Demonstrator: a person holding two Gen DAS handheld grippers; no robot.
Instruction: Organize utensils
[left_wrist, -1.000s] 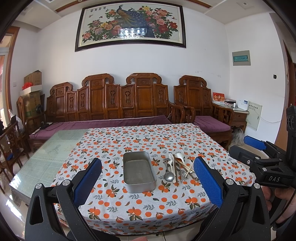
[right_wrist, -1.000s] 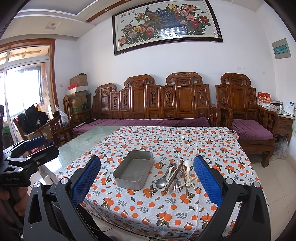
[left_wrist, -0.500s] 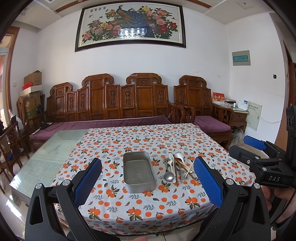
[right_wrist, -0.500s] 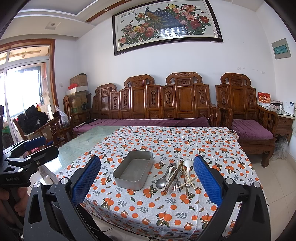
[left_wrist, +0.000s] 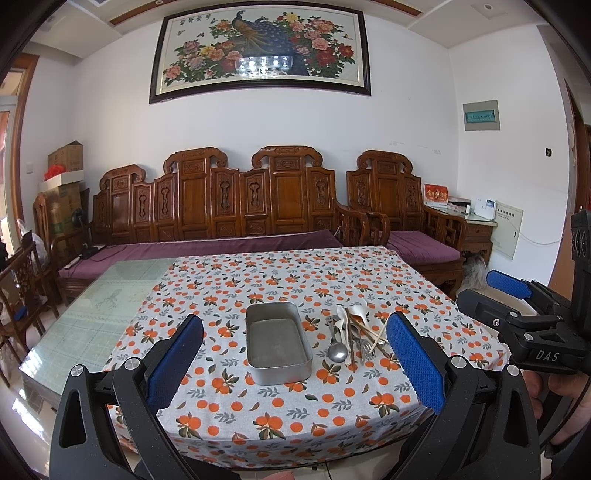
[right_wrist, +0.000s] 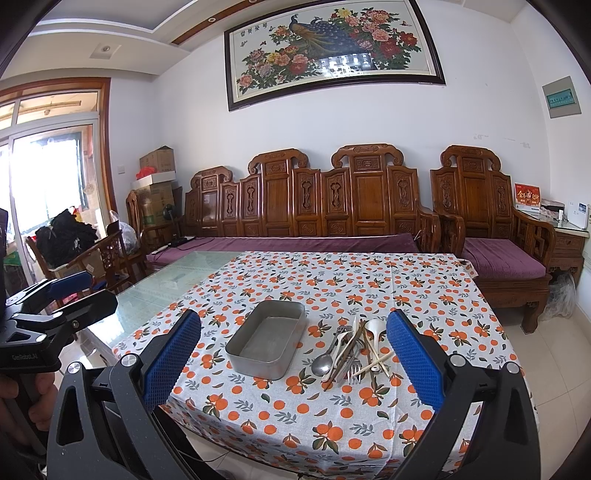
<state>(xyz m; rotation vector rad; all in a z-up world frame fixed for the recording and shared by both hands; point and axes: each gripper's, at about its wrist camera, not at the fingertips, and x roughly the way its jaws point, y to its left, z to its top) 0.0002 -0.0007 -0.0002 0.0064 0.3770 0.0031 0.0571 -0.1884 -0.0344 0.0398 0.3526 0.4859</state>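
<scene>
1. A rectangular metal tin (left_wrist: 279, 344) with rounded corners and dull grey walls sits on the table, its inside bare.
2. Just right of the tin lies a loose pile of utensils (left_wrist: 354, 338), handles crossing one another, close to the tin but not touching it.
3. In the pile a steel spoon (left_wrist: 337, 351) lies with its bowl toward the near edge, beside a steel fork (right_wrist: 355, 368) with tines also pointing near.
4. A white spoon (right_wrist: 376, 329) with a glossy, rounded bowl lies at the far side of the pile, and dark wooden chopsticks (right_wrist: 346, 357) run diagonally through it; pale thin sticks cross at the right.
5. The tablecloth (left_wrist: 280, 417) is woven white fabric printed with oranges and leaves; it covers the right part of a glass-topped table (left_wrist: 85, 325), whose greenish surface shows bare on the left.
6. The left gripper (left_wrist: 295, 363) hangs before the near edge of the table, its blue textured pads (left_wrist: 173, 363) spread wide with nothing between them.
7. The right gripper (right_wrist: 293, 363) is likewise spread wide and holds nothing, its pads framing tin and pile from the near side.
8. Behind the table stands a carved wooden bench (left_wrist: 221, 206) with purple cushions, and a framed peacock painting (left_wrist: 260, 48) hangs on the white wall.
</scene>
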